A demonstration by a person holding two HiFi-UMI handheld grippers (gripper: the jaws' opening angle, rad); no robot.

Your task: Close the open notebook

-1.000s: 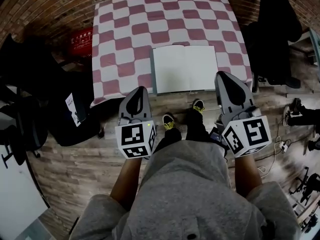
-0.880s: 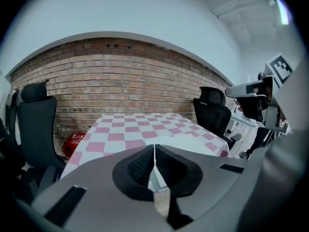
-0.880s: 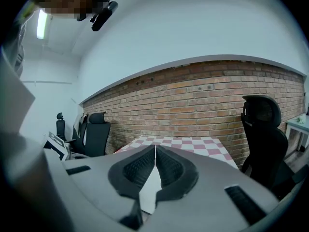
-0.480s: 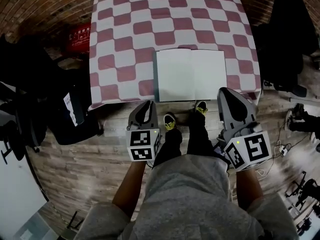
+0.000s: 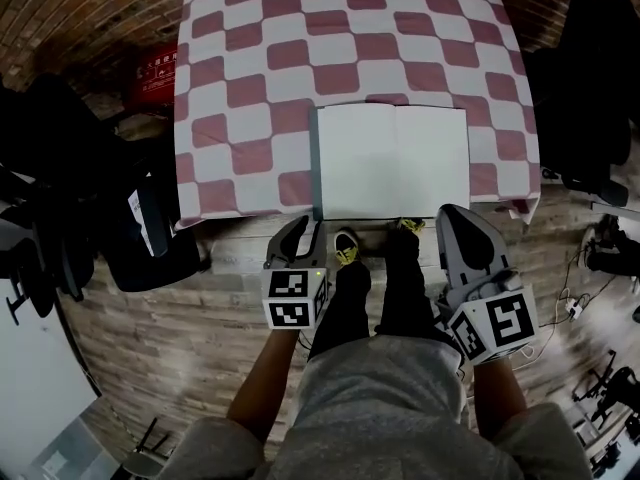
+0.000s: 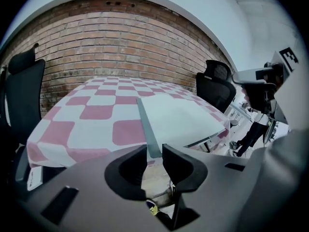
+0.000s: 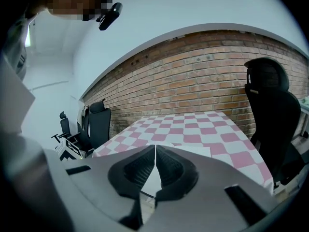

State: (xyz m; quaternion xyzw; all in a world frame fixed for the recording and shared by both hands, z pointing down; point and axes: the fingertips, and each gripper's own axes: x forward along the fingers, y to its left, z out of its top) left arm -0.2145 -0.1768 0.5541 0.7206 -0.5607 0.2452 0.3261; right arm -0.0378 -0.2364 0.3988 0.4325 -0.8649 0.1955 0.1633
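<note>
The open notebook (image 5: 393,161) lies flat at the worktop's (image 5: 250,58) near edge, just ahead of both grippers' fingers, long axis crosswise, spine pointing away. The left gripper (image 5: 303,230) fingers (image 6: 181,166), just opening, stand narrowly apart and empty; the right gripper (image 5: 455,218) fingers (image 7: 140,170) meet. Both grippers sit lower than a second ago.

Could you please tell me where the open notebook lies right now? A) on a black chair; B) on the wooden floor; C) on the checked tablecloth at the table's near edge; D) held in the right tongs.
C: in the head view the notebook lies open and flat on the checked tablecloth, at the edge nearest the person.
</note>
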